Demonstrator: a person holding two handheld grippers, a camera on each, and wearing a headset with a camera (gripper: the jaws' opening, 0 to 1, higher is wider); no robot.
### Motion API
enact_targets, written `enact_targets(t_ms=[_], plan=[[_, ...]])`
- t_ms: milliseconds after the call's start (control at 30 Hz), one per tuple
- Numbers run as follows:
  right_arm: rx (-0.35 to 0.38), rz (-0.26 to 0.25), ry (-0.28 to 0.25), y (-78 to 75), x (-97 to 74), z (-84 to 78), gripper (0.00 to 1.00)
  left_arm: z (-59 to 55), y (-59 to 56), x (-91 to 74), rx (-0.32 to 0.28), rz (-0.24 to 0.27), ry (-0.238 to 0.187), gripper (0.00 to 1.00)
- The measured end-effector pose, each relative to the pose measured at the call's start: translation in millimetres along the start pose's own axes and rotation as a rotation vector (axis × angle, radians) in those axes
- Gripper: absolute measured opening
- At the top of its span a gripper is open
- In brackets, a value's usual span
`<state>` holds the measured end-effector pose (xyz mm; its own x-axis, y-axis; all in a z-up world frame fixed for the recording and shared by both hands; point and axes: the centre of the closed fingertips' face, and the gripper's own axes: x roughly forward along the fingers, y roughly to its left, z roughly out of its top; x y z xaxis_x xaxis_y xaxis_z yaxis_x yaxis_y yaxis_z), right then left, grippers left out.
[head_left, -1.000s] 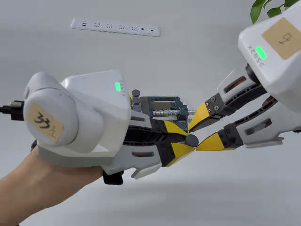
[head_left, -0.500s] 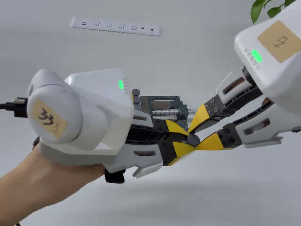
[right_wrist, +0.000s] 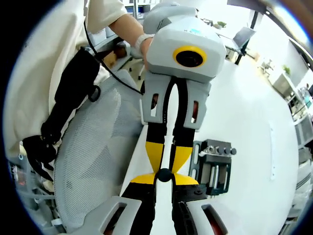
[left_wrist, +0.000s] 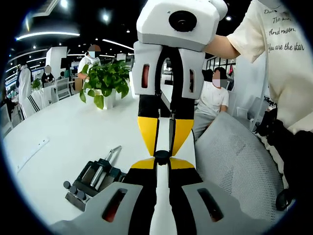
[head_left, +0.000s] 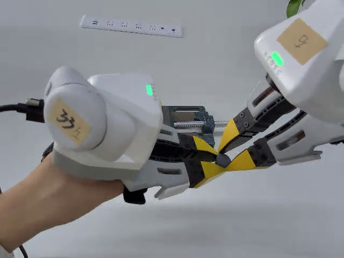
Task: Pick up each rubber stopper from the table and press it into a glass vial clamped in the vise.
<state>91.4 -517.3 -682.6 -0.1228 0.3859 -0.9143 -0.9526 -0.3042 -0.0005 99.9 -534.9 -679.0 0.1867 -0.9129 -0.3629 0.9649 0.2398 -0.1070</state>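
Tip to tip above the white table [head_left: 252, 70], the left gripper [head_left: 216, 160] and right gripper [head_left: 226, 158] both pinch one dark rubber stopper [head_left: 222, 159]. The bench vise [head_left: 185, 114] lies behind at ten o'clock, a power strip [head_left: 131, 26] farther at eleven.

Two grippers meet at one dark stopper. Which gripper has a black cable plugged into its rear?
The left gripper, tag starting 33: the black cable enters its rounded back. The right gripper is tagged 4.
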Motion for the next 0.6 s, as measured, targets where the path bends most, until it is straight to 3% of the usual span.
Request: enact_targets(t_ms=[433, 600], plan=[[0.023, 0.016, -0.002, 1.6, 1.4, -0.1, 0.06, -3.7, -1.2, -0.2, 0.043, 0.009, -0.004, 0.06], [0.023, 0.002, 0.009, -3.4, 0.7, -3.6, 0.06, -7.1, 2.4, -2.1, 0.024, 0.024, -0.002, 0.17]])
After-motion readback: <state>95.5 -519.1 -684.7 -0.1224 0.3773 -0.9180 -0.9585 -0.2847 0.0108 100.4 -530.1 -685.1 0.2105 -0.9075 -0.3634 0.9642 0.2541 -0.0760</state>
